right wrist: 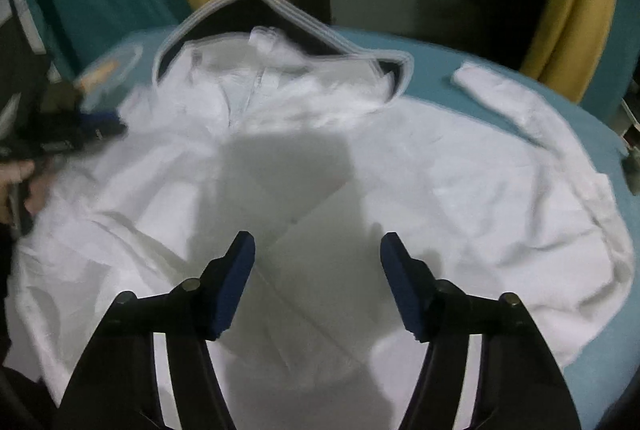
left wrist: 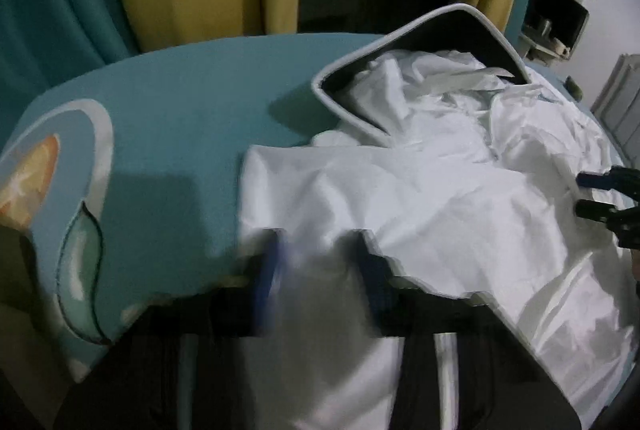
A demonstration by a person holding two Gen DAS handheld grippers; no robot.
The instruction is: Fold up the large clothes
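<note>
Both grippers hover over the white garment (right wrist: 440, 181) on my teal bed (left wrist: 192, 101). Right gripper (right wrist: 318, 250) stands apart, empty. Left gripper (left wrist: 320, 254) is blurred; I cannot tell its state.

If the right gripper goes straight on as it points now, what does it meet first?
Most likely the white garment spread on the bed; the right gripper is open above it, though depth is unclear.
</note>
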